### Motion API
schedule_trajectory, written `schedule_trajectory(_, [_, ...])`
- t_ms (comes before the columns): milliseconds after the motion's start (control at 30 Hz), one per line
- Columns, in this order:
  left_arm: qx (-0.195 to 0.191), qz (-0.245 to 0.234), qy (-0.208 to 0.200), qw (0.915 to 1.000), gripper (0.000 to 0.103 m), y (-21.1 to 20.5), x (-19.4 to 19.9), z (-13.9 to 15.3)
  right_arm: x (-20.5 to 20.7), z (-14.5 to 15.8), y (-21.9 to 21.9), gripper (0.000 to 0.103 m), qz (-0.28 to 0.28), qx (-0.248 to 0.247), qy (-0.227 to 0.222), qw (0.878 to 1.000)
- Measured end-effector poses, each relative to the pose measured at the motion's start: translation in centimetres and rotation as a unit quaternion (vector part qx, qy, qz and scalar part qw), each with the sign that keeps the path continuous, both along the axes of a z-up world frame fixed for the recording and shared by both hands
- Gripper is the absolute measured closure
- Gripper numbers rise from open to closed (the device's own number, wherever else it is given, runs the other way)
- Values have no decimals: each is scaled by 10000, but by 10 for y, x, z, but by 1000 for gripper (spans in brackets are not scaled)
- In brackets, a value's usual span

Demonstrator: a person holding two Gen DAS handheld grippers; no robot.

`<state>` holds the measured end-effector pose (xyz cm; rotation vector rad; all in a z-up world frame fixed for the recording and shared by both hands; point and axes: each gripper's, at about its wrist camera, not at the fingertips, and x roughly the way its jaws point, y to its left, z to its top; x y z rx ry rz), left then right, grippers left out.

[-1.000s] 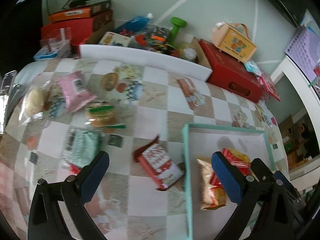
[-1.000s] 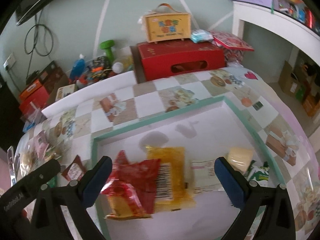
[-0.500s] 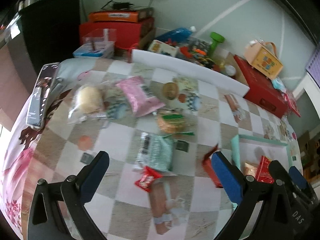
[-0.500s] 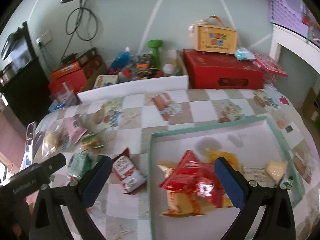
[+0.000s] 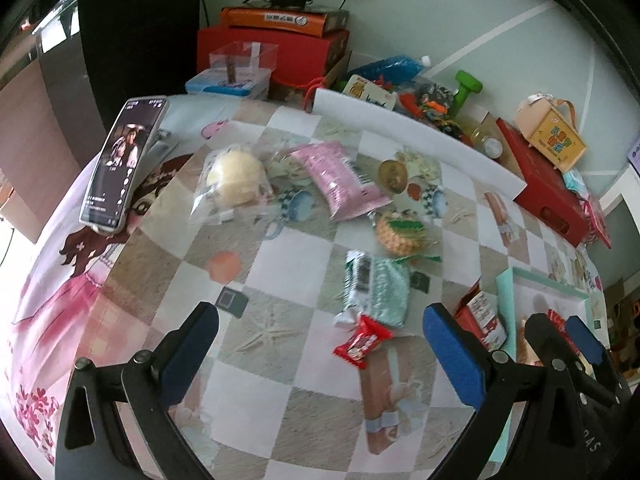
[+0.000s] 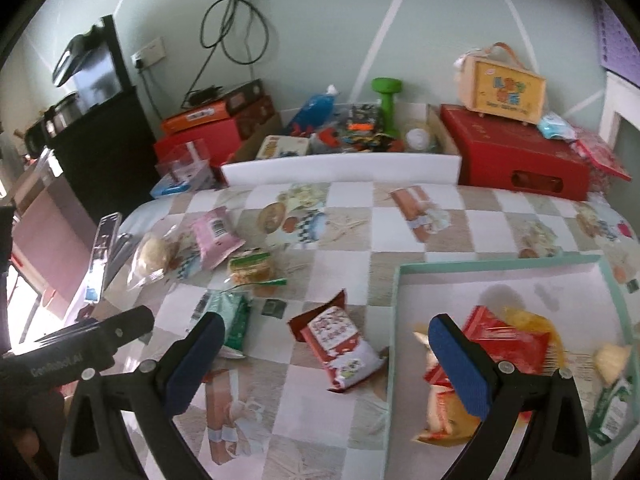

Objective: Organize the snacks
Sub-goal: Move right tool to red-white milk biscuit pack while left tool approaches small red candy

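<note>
We take the teal-rimmed tray [image 6: 396,320] as our landmark. Inside it we see a red packet [image 6: 508,344] lying over a yellow bag [image 6: 536,324]. Just left of its rim a red-and-white snack pack [image 6: 340,344] lies on the checked cloth, printed with characters too small for us to read. Further left of the tray lie a green wrapper [image 5: 378,286] with a barcode, a small red candy [image 5: 362,342], a cracker pack [image 5: 400,232], a pink pouch [image 5: 340,178] with a barcode and a clear bag with a bun [image 5: 234,184]. Behind the tray an orange box [image 6: 506,90] carries colourful letters we cannot read. The left gripper [image 5: 320,354] and the right gripper [image 6: 324,364] both have their fingers spread wide, holding nothing. On the left one's body we read "GenRobot.AI". Bare cloth stays open between the snacks and the near table edge.
</note>
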<state>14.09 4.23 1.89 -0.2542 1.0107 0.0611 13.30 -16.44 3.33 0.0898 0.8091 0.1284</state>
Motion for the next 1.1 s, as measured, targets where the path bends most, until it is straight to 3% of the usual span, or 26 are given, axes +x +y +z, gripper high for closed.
schedule_trajectory(100, [-22,64,75,9999,1,6,2,-5,4,-12,5,1,130,69,140,9998])
schedule_trajectory(367, [-112,18,432,9990,1,8,10,-28,11,-36,16,16,463,72,340,9983])
schedule_trajectory(600, [-196,-3,559,9982,1,9,13,-34,19,-54,7,28,342,84,524,9980])
schedule_trajectory(1100, [-328,-85,629,9974,1,8,16,-38,28,-62,7,28,310,-106,526,9981])
